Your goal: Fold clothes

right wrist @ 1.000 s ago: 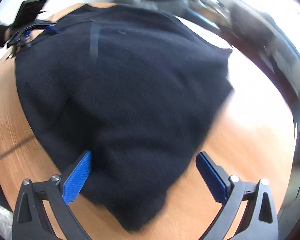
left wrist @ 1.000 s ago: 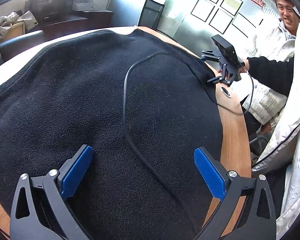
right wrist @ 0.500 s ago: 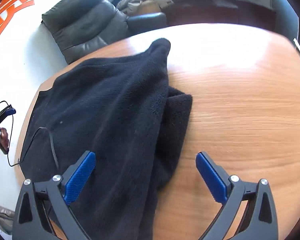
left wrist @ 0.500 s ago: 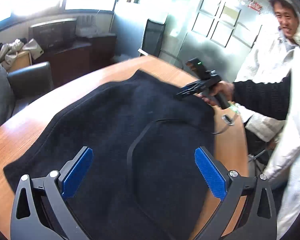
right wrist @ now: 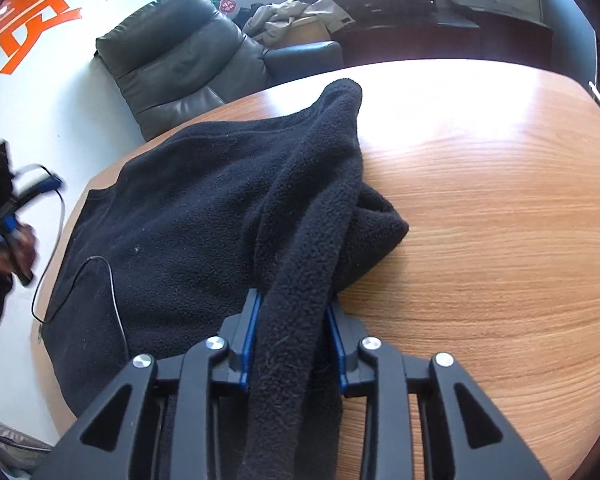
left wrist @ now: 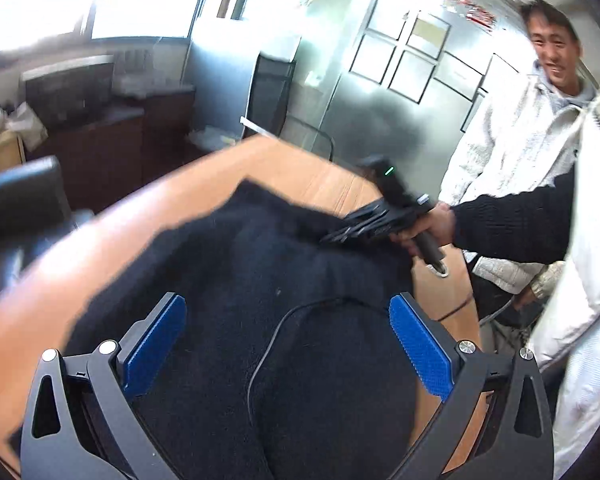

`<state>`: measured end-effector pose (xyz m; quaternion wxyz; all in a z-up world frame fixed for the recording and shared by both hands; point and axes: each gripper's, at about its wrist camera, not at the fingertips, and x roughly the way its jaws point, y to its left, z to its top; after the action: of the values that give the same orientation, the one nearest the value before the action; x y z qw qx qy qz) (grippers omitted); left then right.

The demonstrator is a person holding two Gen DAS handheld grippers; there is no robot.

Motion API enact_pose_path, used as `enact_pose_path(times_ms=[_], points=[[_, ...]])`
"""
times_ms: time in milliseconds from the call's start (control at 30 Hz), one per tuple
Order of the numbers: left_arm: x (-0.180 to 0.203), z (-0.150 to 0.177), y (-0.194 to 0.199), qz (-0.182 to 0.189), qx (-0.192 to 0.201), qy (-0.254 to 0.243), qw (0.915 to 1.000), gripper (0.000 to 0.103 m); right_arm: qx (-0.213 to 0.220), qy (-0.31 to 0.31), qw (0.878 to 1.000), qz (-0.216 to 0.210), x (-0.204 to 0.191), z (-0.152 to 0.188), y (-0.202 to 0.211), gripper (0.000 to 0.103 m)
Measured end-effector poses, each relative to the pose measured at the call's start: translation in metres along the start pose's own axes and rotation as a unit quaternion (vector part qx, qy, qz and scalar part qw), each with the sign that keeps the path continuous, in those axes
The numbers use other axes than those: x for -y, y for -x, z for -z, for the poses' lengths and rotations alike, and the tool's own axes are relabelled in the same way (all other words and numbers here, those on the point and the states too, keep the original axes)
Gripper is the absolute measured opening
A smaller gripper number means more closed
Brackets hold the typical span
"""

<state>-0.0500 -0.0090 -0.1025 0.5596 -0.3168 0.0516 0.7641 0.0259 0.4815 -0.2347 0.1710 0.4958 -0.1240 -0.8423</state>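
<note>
Right gripper (right wrist: 294,320) — jaws closing on a thick rolled ridge of the black fleece garment (right wrist: 188,216), the blue pads (right wrist: 253,328) pressing its two sides. That ridge runs straight away from the gripper, long axis pointing toward the far table edge, and ends in a raised peak near the rim. Just right of it a bunched lobe of fleece lies on bare wood.

The rest of the garment lies flat to the left on the wooden table (right wrist: 500,200), reaching the left edge. A thin black cable (right wrist: 114,292) loops across the flat part, lying on the fabric.

Left gripper (left wrist: 288,348) hangs above the garment with jaws wide apart and nothing between them; the same cable curves on the fleece beneath it.

Farther off in the left wrist view, a hand (left wrist: 428,228) in a dark knit sleeve holds the right gripper at the garment's far right edge. Behind it stands a person in a white jacket (left wrist: 516,168).

Beyond the table: a grey leather armchair (right wrist: 188,52), a dark cabinet (right wrist: 440,28) with heaped clothing beside it, orange characters on the white wall.
</note>
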Motion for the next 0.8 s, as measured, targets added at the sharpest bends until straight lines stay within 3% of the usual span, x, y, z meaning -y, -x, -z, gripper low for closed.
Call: enact_pose_path(times_ms=[100, 167, 233, 267, 300, 333, 400, 433, 533, 600, 667, 767, 800], points=[[0.042, -0.020, 0.092, -0.023, 0.061, -0.003, 0.9979, 0.103, -0.002, 0.001, 1.000, -0.008, 0.002, -0.005, -0.011, 0.031], [0.065, -0.021, 0.161, -0.061, 0.097, 0.023, 0.9932, 0.103, -0.001, 0.007, 1.000, -0.008, -0.002, -0.007, -0.019, 0.032], [0.071, -0.005, 0.219, -0.118, 0.091, 0.081, 0.9855, 0.103, 0.000, 0.011, 1.000, -0.008, -0.006, -0.009, -0.030, 0.033], [0.071, 0.008, 0.242, -0.166, 0.056, 0.109, 0.9785, 0.103, 0.000, 0.011, 1.000, -0.010, -0.006, -0.010, -0.032, 0.033], [0.071, 0.024, 0.262, -0.220, 0.009, 0.134, 0.9663, 0.103, 0.000, 0.011, 1.000, -0.012, -0.006, -0.011, -0.034, 0.034], [0.070, 0.040, 0.282, -0.272, -0.038, 0.159, 0.9483, 0.103, 0.000, 0.011, 1.000, -0.013, -0.005, -0.012, -0.035, 0.034], [0.066, 0.071, 0.316, -0.332, -0.101, 0.211, 0.9138, 0.103, -0.001, 0.014, 1.000, -0.016, -0.005, -0.013, -0.038, 0.035], [0.064, 0.083, 0.331, -0.343, -0.113, 0.233, 0.9028, 0.103, -0.001, 0.015, 1.000, -0.016, -0.005, -0.014, -0.040, 0.035], [0.066, 0.096, 0.364, -0.376, -0.108, 0.244, 0.8874, 0.103, -0.001, 0.019, 1.000, -0.016, -0.006, -0.016, -0.046, 0.036], [0.068, 0.099, 0.385, -0.393, -0.085, 0.245, 0.8822, 0.103, -0.002, 0.023, 1.000, -0.015, -0.007, -0.017, -0.048, 0.037], [0.065, 0.107, 0.408, -0.392, -0.037, 0.274, 0.8775, 0.103, -0.005, 0.030, 0.999, -0.016, -0.007, -0.019, -0.051, 0.040], [0.050, 0.111, 0.387, -0.365, -0.033, 0.286, 0.8852, 0.103, -0.004, 0.033, 0.999, -0.022, -0.004, -0.021, -0.056, 0.043], [0.044, 0.107, 0.365, -0.350, -0.045, 0.271, 0.8956, 0.103, -0.002, 0.032, 0.999, -0.023, -0.004, -0.020, -0.056, 0.043]])
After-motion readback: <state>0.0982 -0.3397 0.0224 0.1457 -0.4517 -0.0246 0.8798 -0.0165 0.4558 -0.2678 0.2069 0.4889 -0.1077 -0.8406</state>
